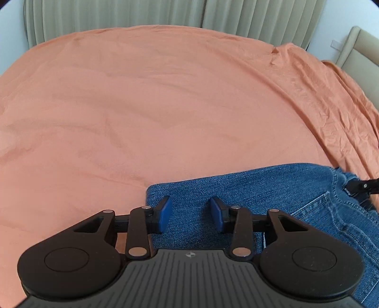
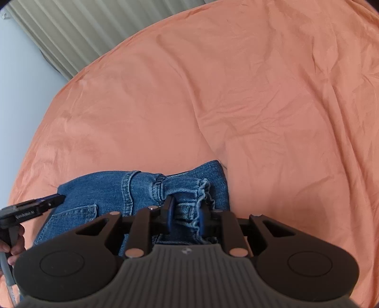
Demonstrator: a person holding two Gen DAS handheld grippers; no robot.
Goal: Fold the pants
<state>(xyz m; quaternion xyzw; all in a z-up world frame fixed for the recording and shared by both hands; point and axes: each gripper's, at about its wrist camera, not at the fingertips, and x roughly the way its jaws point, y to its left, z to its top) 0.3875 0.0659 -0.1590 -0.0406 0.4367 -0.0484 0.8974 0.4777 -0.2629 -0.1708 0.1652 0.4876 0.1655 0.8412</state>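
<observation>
Folded blue jeans (image 1: 248, 189) lie on the orange bedsheet (image 1: 142, 106), back pocket up. My left gripper (image 1: 191, 213) hovers over the left folded corner of the denim. It is open, its blue pads (image 1: 165, 212) apart with nothing pinched between them. In the right wrist view the jeans (image 2: 99, 189) show a seam, a pocket and a frayed hem. My right gripper (image 2: 186, 216) is shut on that bunched, frayed hem, with the cloth gathered between its pads (image 2: 201, 218). Each gripper shows at the edge of the other's view: the right gripper (image 1: 362, 187) and the left gripper (image 2: 35, 208).
The orange sheet (image 2: 260, 94) covers the whole bed and is wrinkled toward the right. Beige curtains (image 1: 118, 16) hang behind the bed, and a padded headboard (image 1: 355, 47) stands at the far right. A hand (image 2: 11, 246) holds the left gripper's handle.
</observation>
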